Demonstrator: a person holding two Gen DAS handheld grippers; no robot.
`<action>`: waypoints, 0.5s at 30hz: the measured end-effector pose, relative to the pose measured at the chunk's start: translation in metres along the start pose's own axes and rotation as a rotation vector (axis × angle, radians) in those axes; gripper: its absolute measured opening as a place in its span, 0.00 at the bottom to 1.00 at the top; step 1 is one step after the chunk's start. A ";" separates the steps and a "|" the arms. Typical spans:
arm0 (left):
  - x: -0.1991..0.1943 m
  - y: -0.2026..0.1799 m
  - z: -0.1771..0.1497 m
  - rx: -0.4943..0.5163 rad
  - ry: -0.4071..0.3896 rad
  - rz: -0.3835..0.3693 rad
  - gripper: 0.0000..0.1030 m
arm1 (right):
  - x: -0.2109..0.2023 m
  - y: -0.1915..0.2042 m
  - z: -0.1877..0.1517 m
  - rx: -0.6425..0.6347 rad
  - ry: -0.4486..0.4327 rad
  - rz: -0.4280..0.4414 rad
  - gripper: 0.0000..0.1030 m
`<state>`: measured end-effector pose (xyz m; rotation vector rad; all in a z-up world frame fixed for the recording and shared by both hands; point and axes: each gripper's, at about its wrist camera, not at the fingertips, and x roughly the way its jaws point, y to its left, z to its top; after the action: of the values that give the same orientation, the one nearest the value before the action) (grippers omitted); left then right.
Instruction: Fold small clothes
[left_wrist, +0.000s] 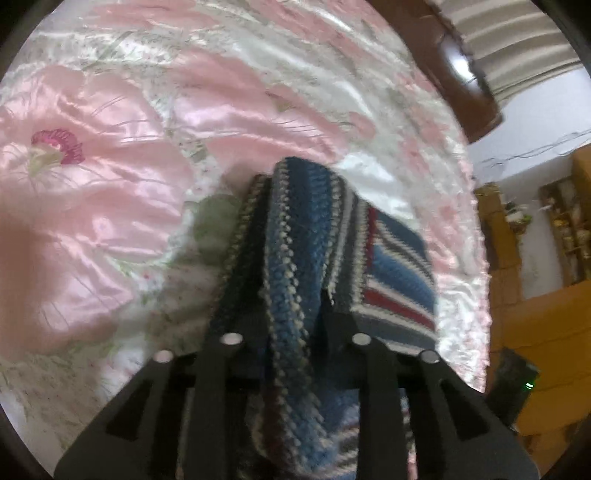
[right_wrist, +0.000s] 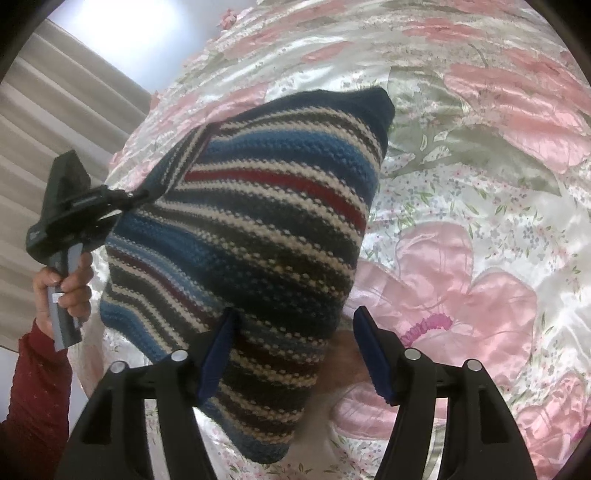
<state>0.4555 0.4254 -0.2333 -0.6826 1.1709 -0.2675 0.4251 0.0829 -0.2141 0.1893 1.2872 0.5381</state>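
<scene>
Hanging in mid-air above a bed, a small striped knit garment (right_wrist: 258, 236) fills the centre of the right wrist view. Its bands run blue, white, dark grey and red, and one dark navy end points toward the upper right of the frame.

At the left edge of that view the left tool (right_wrist: 138, 194) pinches a corner of the knit, its fingers closed tight on the cloth. A hand (right_wrist: 64, 286) grips the tool's grey handle below, with a dark red sleeve (right_wrist: 37, 398) running to the lower left corner.

The right tool (right_wrist: 295, 354) sits at the bottom of its own view with its blue-padded fingers (right_wrist: 373, 354) spread wide. The knit droops between them and brushes the left pad, but nothing is clamped.

From the left wrist view, the garment (left_wrist: 295, 251) drapes away from the left tool (left_wrist: 295, 332), bunched between its two dark fingers and hiding their tips.

Beneath lies a shiny satin bedspread (right_wrist: 480, 184) printed with large pink flowers and green leaves. Pleated beige curtains (right_wrist: 55, 92) hang at the upper left of the right wrist view.
</scene>
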 end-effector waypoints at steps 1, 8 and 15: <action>-0.004 -0.003 -0.001 0.018 0.005 -0.013 0.69 | -0.002 -0.001 0.002 0.005 -0.007 0.006 0.64; -0.010 0.008 -0.007 0.049 0.088 -0.051 0.81 | -0.007 -0.009 0.016 0.057 -0.022 0.038 0.74; 0.030 0.015 -0.012 0.041 0.177 -0.094 0.86 | 0.023 -0.012 0.031 0.119 0.027 0.100 0.84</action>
<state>0.4543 0.4170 -0.2678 -0.6892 1.2997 -0.4367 0.4619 0.0883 -0.2303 0.3478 1.3417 0.5510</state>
